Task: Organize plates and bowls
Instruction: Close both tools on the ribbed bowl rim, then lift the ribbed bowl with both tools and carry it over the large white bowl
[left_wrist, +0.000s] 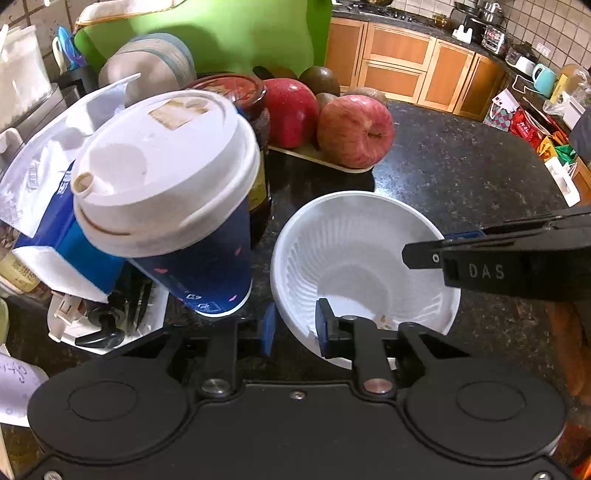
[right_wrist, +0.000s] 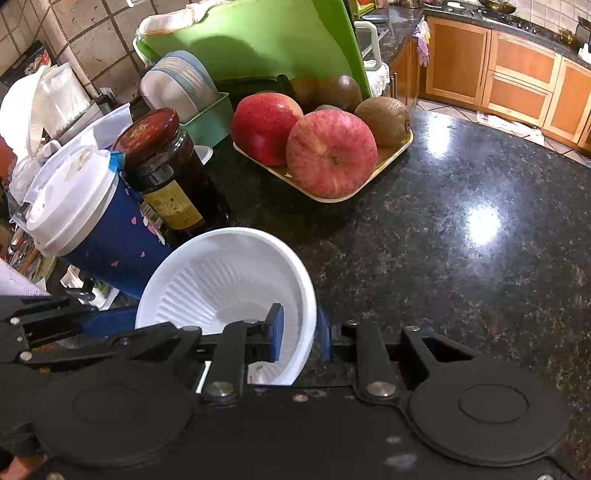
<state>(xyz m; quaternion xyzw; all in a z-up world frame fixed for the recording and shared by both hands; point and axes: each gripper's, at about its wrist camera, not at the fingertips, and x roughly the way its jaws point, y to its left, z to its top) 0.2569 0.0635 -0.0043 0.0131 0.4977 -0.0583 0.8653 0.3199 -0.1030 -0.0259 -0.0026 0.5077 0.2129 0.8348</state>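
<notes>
A white ribbed disposable bowl (left_wrist: 354, 258) rests low over the dark granite counter (right_wrist: 461, 258), held on two sides. In the left wrist view my left gripper (left_wrist: 295, 326) is shut on the bowl's near rim, one blue pad inside and one outside. My right gripper (left_wrist: 436, 243) reaches in from the right and pinches the far-right rim. In the right wrist view the bowl (right_wrist: 229, 280) looks tilted, and the right gripper (right_wrist: 300, 334) clamps its right rim. A stack of grey plates (right_wrist: 177, 88) stands on edge in a green rack at the back left.
Close left of the bowl stand a blue paper cup with a white lid (left_wrist: 166, 177) and a dark jar with a red lid (right_wrist: 162, 166). Behind it, a tray of apples and kiwis (right_wrist: 328, 155) sits before a green cutting board (right_wrist: 258, 40). A tissue pack (left_wrist: 48, 206) lies far left.
</notes>
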